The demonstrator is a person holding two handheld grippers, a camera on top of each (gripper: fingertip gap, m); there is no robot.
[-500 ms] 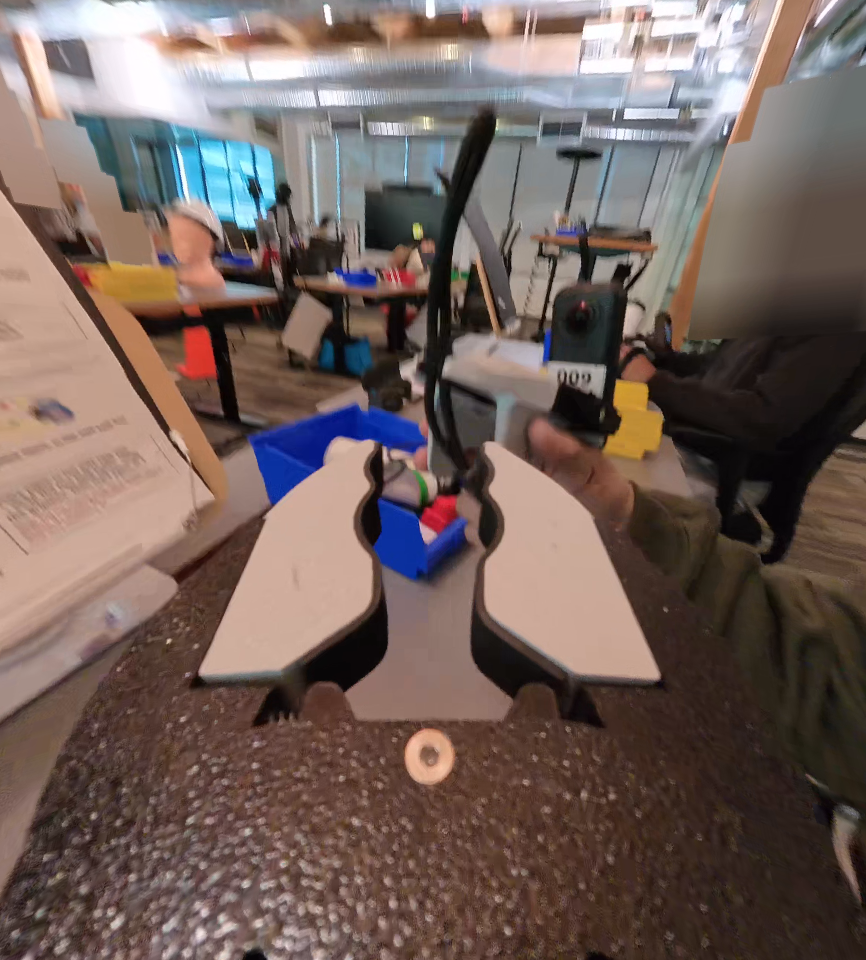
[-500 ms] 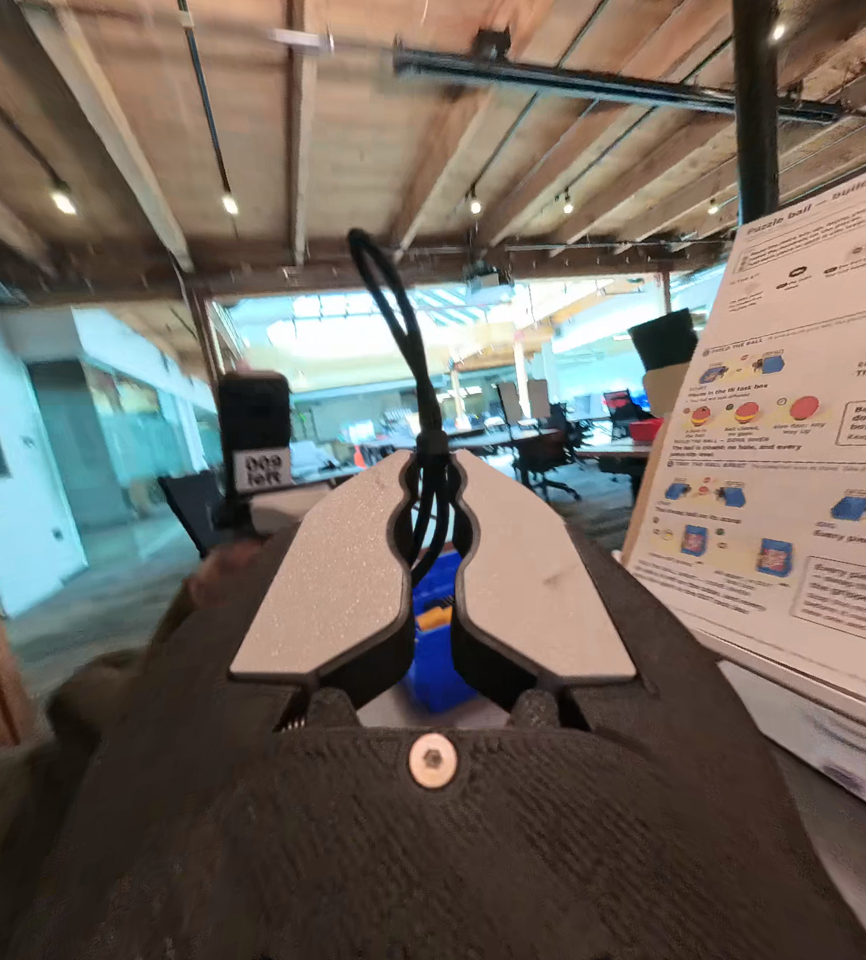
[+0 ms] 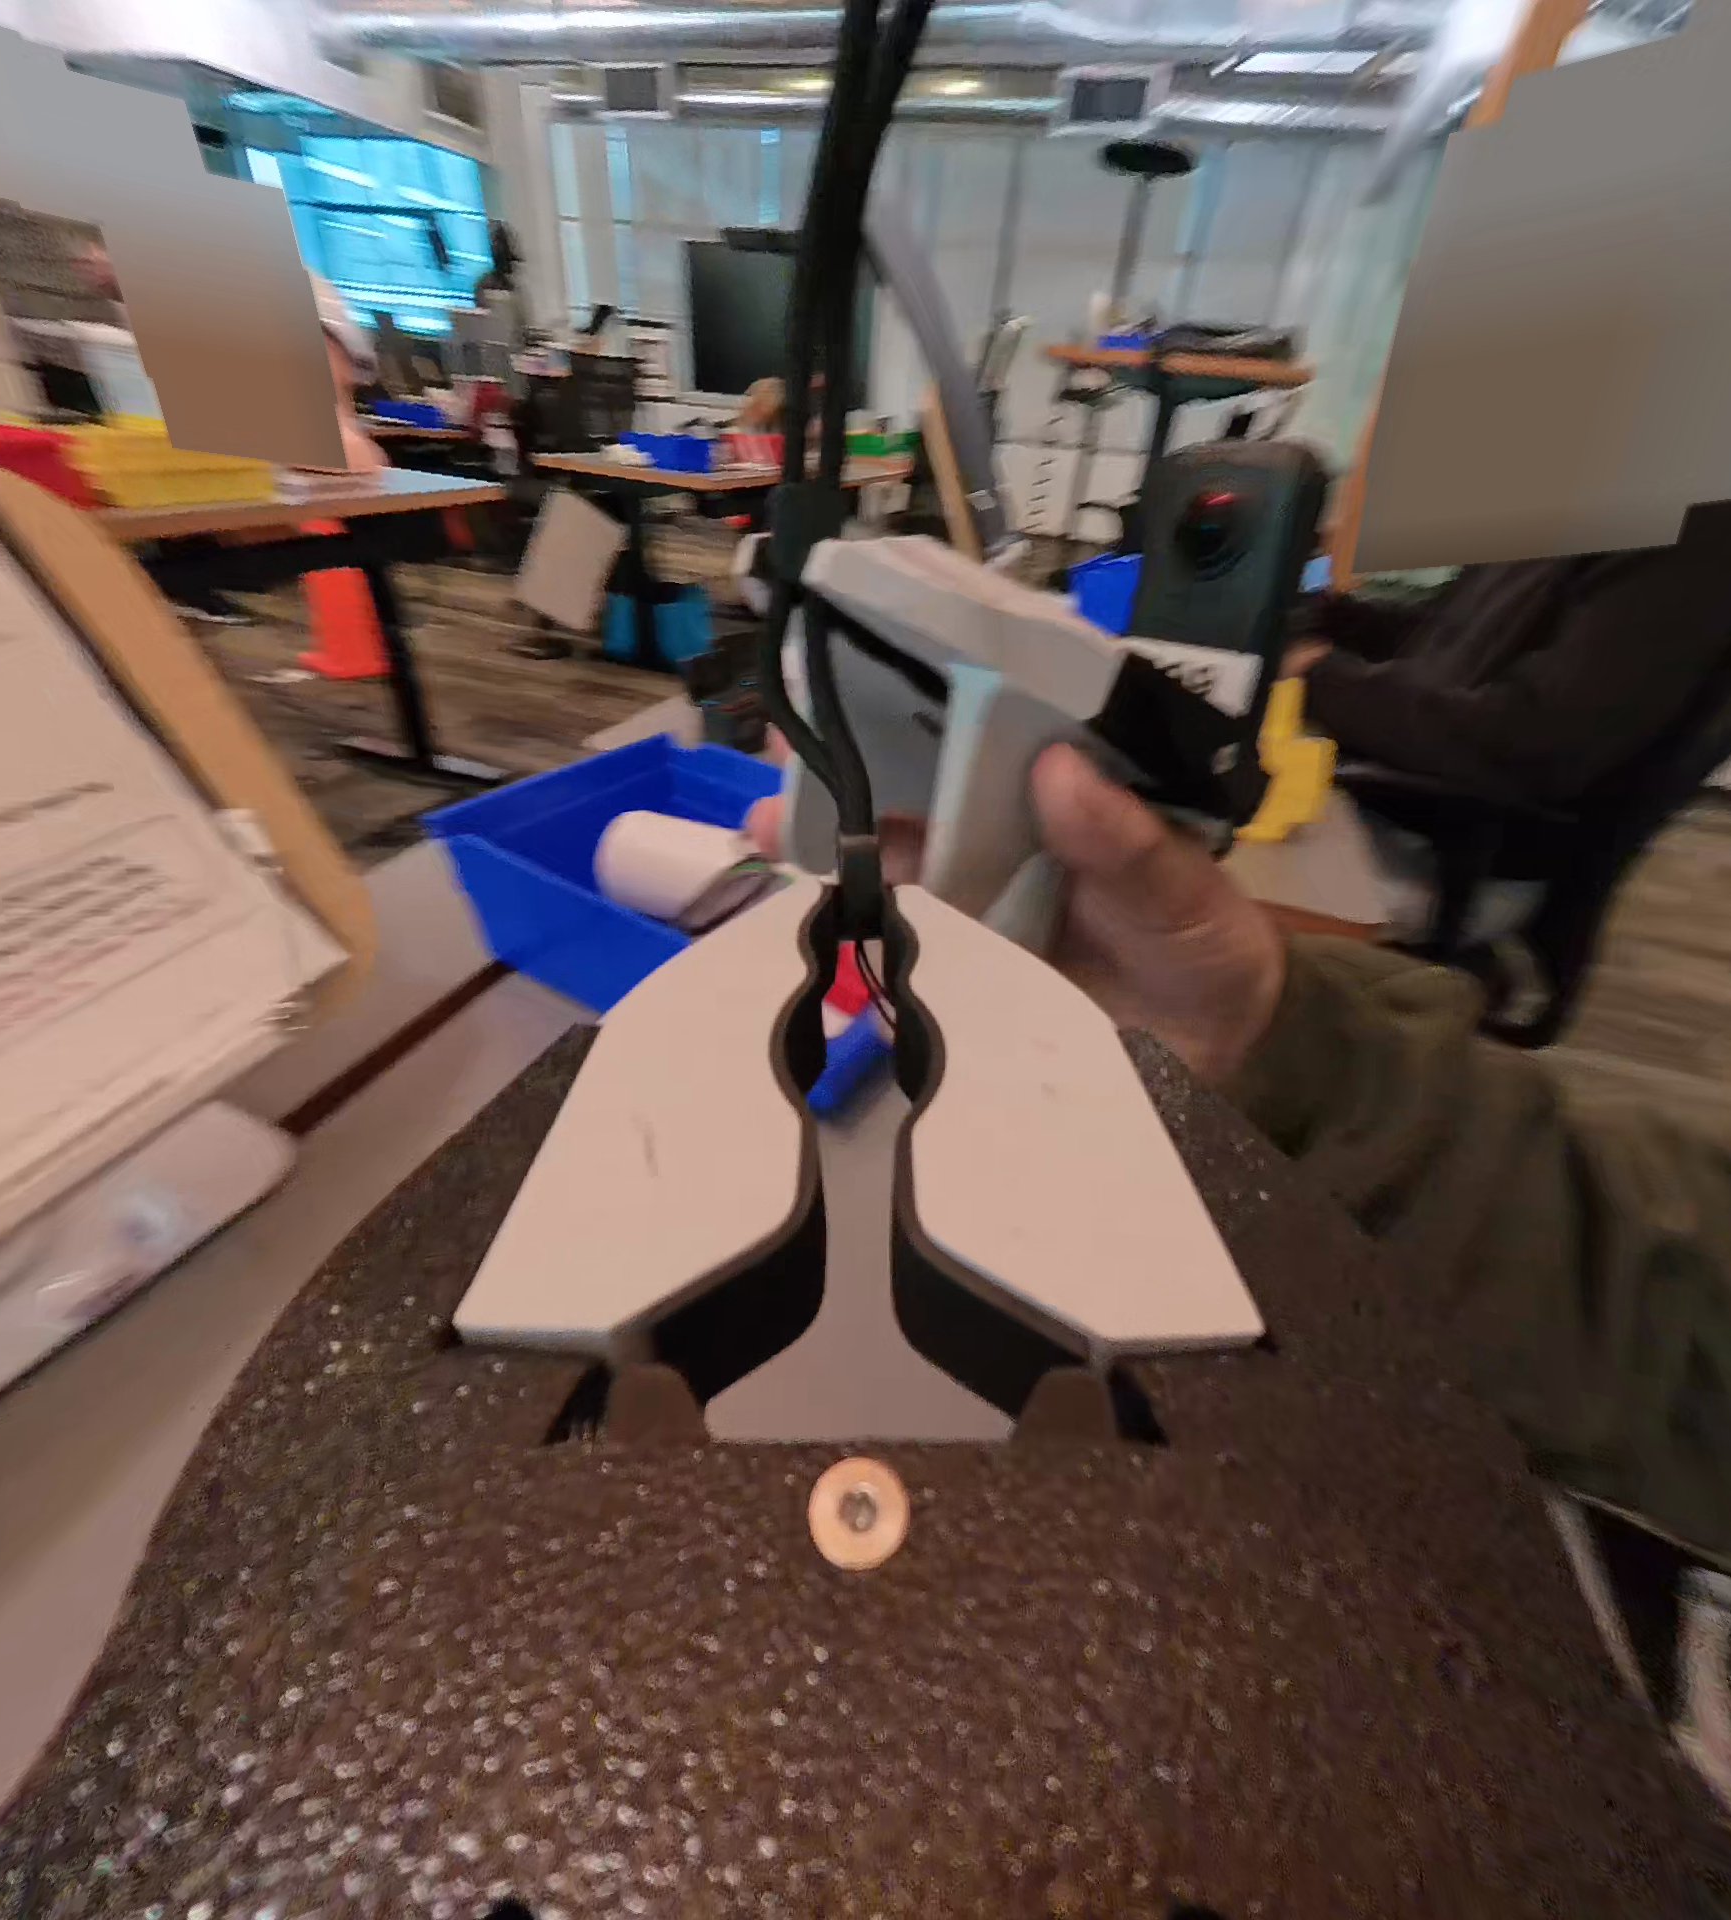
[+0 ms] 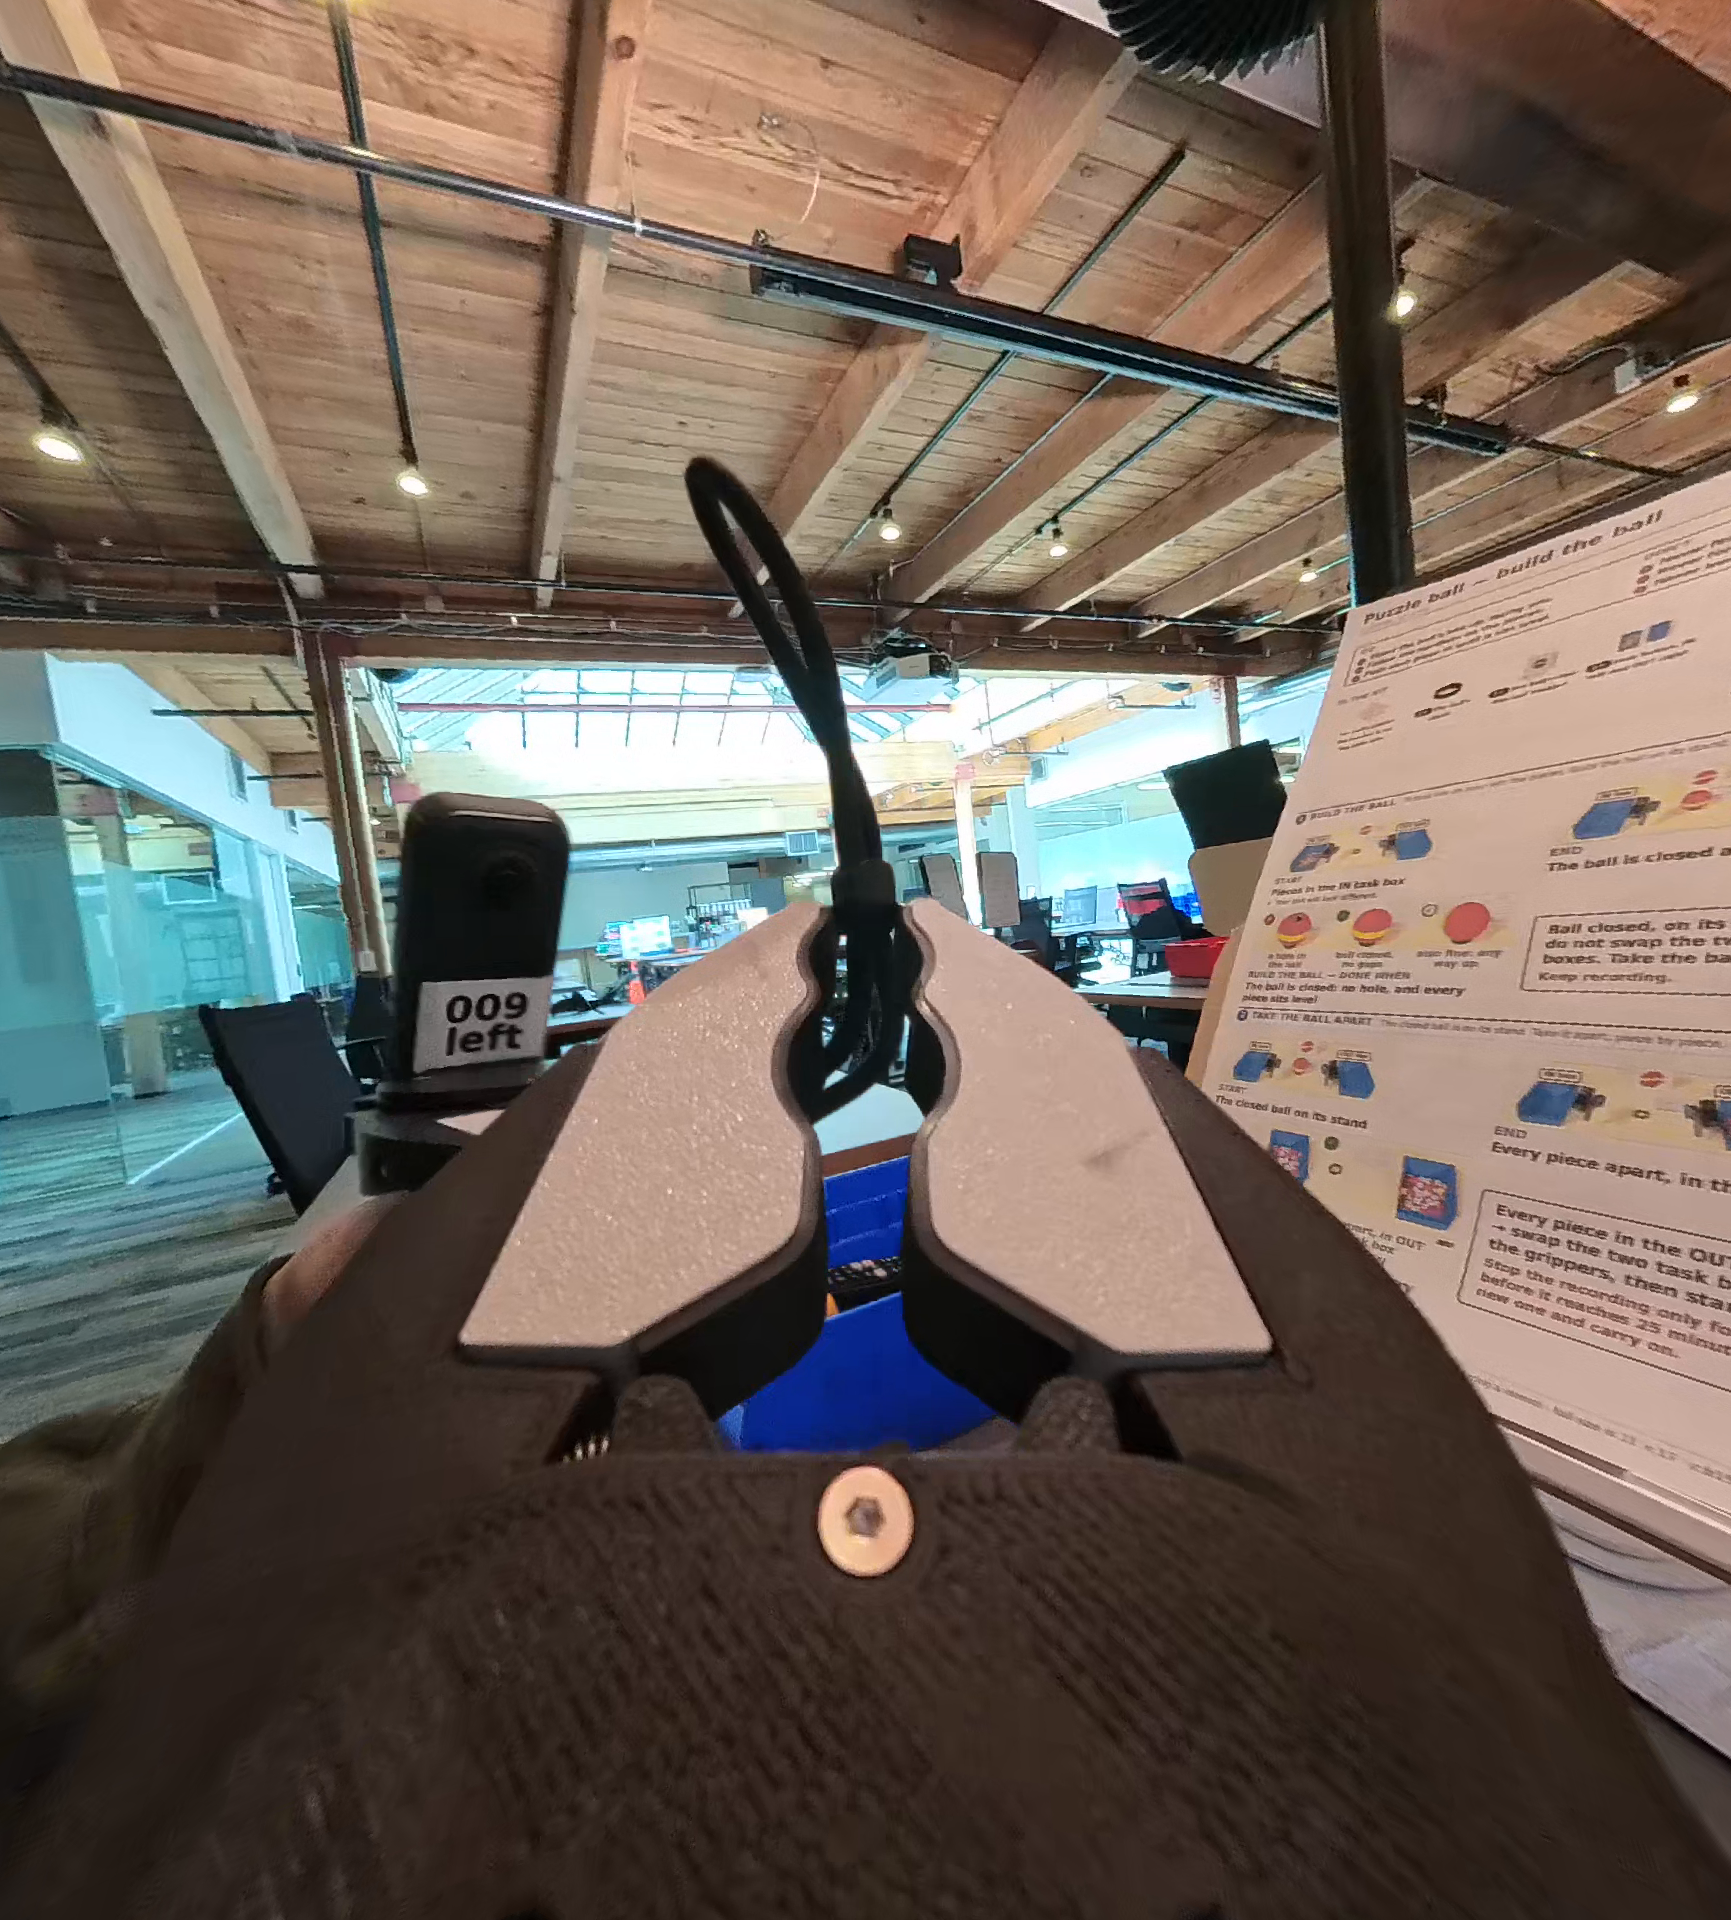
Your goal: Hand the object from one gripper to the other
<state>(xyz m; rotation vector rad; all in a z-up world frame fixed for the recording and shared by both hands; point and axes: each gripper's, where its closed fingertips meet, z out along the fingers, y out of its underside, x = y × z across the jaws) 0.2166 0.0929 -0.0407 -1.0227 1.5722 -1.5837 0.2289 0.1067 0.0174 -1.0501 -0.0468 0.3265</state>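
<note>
Left wrist view: left claw [image 3: 859, 914] pinched on black cord [image 3: 819, 436] at tips; right claw [image 4: 866, 940] also clamped on same cord [image 4: 845, 790]; blue bin [image 3: 539, 873] on surface below.

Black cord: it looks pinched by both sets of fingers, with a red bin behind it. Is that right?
Nearly. The bin is blue, not red, as the left wrist view shows. The rest stands: the black cord is pinched by the left gripper at its lower end and by the right gripper higher up.
</note>
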